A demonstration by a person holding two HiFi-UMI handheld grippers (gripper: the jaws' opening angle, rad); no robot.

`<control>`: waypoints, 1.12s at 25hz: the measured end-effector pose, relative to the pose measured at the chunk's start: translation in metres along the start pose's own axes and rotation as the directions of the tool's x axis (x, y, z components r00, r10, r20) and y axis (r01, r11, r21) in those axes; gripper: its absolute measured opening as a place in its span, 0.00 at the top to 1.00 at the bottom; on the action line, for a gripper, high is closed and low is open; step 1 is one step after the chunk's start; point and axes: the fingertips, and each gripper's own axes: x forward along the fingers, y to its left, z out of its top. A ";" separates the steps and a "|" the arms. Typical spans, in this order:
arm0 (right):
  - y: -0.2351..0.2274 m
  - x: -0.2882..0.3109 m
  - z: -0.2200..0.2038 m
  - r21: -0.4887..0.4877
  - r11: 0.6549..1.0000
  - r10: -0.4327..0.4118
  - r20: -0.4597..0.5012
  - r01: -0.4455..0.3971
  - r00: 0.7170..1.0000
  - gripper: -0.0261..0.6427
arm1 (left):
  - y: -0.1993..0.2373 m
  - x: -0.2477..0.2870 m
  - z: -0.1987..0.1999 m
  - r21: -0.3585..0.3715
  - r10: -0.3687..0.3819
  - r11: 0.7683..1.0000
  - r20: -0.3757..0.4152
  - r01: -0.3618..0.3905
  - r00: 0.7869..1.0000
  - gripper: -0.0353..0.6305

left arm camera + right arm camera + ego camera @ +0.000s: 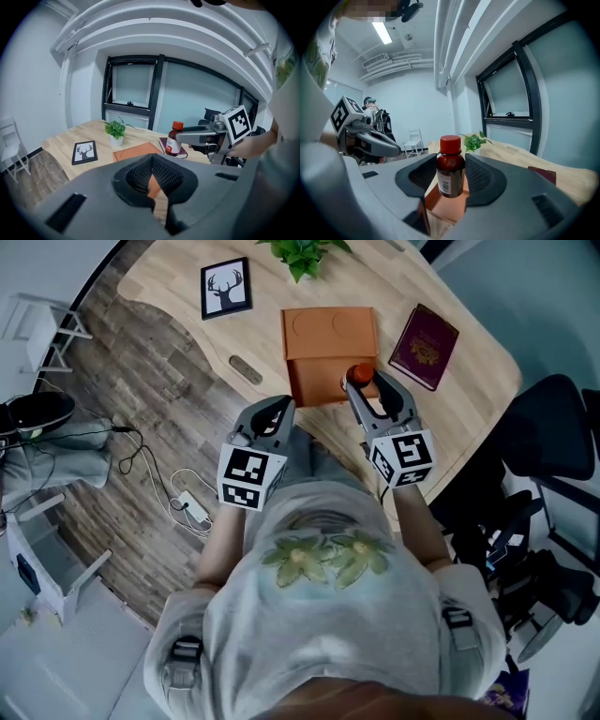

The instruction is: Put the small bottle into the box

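A small brown bottle (360,376) with a red cap hangs upright between the fingers of my right gripper (362,382), which is shut on it. In the right gripper view the bottle (450,168) fills the gap in my right gripper (450,177), above the near edge of the orange box (446,204). The box (328,341) lies on the wooden table (469,399), just beyond both grippers. My left gripper (278,411) hovers at the box's near left corner, shut with nothing in it. From the left gripper view (157,182) the bottle (174,139) and box (136,151) both show.
On the table stand a framed deer picture (226,288) at the back left, a potted plant (300,254) at the back and a maroon book (424,346) right of the box. A black chair (548,418) is at the right. Cables (187,502) lie on the floor at the left.
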 end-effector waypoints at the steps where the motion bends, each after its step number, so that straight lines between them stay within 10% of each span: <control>1: 0.000 0.001 -0.001 -0.001 1.000 -0.001 -0.005 0.001 1.000 0.68 | 0.003 0.000 0.002 -0.003 0.000 1.000 0.002 0.000 1.000 0.94; 28: -0.013 0.031 -0.045 0.018 1.000 -0.004 -0.134 0.006 0.991 0.68 | 0.022 0.024 0.003 -0.023 -0.031 0.999 -0.033 0.030 0.999 0.94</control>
